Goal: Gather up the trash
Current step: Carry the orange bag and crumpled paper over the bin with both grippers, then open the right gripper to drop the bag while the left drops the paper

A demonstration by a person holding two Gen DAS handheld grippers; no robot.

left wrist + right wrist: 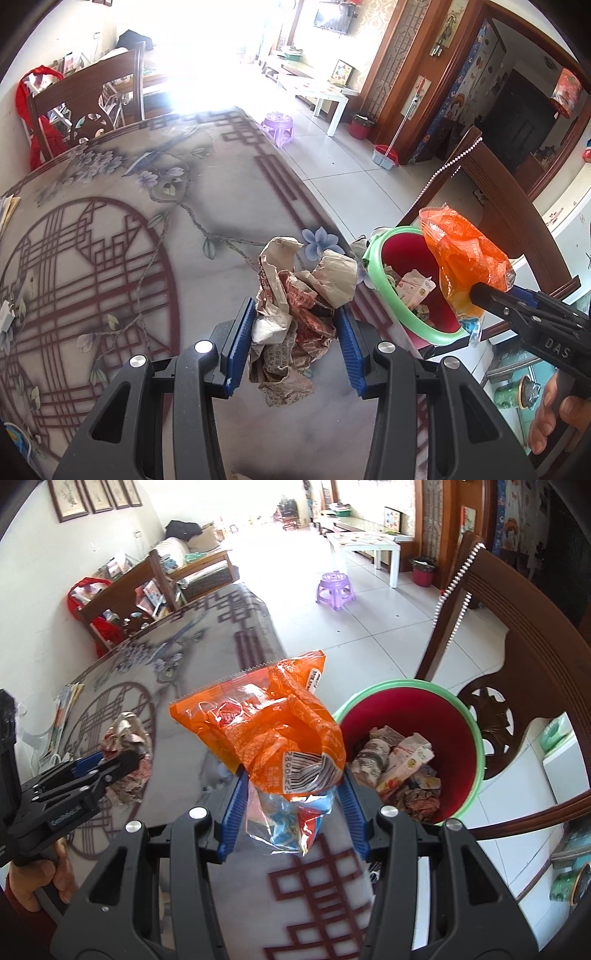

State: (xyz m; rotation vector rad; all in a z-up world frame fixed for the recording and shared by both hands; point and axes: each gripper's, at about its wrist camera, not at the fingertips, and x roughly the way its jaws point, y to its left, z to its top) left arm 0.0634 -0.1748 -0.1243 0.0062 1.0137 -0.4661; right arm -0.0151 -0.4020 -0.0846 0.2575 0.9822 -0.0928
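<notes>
Over a tabletop (122,236) covered in a grey cloth printed with flowers and dark red lattice, the left claw (295,325) grips a crumpled wad of printed brown paper (295,291) between its blue ribbed fingers (238,343), held just above the cloth. To its right, the right claw (291,797) is clamped on an orange plastic snack wrapper (266,723), with a clear blue-and-red wrapper (291,823) bunched beneath it between the pads. Just right of that claw stands a red plastic bin with a green rim (476,738), partly filled with crumpled packaging, beside a dark wooden chair (517,657).
</notes>
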